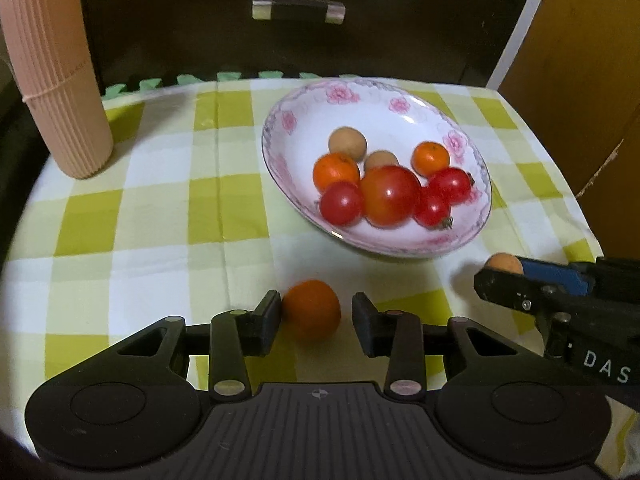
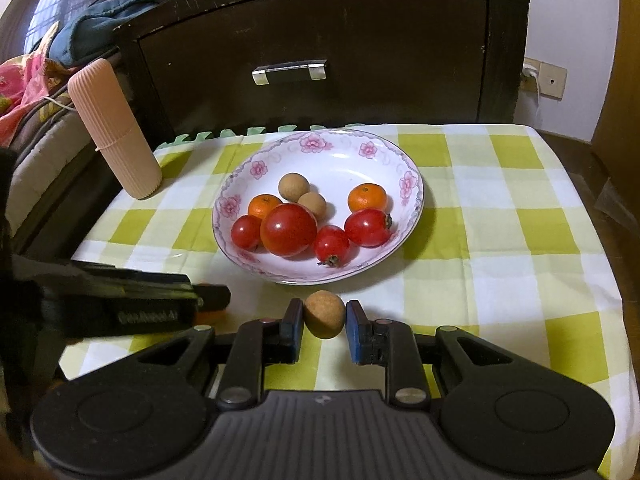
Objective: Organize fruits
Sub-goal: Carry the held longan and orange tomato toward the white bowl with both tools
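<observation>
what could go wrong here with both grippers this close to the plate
The left gripper stands open around the small orange, with a gap at the right pad; being round, it may roll off across the cloth. The right gripper is shut on a brown longan; a hard squeeze could crack it. The fruit crowding the plate could be knocked.

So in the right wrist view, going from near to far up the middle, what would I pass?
Right gripper shut on a small brown fruit → near rim of the flowered plate → big red tomato → far brown fruit → dark drawer's metal handle.
</observation>
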### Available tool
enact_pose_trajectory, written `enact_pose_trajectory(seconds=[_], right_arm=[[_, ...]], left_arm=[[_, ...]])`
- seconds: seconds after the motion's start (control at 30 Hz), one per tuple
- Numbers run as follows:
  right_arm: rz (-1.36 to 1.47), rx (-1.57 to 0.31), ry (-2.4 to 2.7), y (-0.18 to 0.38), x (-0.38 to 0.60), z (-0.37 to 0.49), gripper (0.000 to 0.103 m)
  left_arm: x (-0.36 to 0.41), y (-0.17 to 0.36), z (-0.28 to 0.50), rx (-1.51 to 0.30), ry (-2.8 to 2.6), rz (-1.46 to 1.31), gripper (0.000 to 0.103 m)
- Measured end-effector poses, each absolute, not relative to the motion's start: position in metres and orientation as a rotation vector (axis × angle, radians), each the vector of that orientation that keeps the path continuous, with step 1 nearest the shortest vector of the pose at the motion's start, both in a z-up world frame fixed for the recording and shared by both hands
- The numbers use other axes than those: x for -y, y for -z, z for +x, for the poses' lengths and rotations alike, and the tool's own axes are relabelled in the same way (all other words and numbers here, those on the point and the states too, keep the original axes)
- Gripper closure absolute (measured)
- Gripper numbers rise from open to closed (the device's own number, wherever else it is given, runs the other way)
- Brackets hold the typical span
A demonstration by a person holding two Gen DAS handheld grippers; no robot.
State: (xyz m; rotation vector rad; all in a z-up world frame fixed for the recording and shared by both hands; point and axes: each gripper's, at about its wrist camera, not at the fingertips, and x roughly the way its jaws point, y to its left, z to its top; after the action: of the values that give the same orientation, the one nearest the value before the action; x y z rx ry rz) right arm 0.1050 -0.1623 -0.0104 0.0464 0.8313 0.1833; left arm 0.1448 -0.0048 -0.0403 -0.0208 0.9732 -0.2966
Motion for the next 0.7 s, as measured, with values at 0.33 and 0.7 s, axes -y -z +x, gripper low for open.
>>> enact_pose_trajectory(seconds=[0.33, 0.7], right_arm=[[0.041, -0.839, -0.181, 0.0129, 0.1630, 0.1021, 0.081], [0.034, -0.843, -0.183, 0.0153, 0.1612, 0.1041, 0.081]], left_arm=[[0.0101, 0.0436, 0.1422, -0.956, 0.280, 0.024, 0.062], [0.0108, 0.0408, 0.1400, -0.945, 0.294, 0.024, 0.063]])
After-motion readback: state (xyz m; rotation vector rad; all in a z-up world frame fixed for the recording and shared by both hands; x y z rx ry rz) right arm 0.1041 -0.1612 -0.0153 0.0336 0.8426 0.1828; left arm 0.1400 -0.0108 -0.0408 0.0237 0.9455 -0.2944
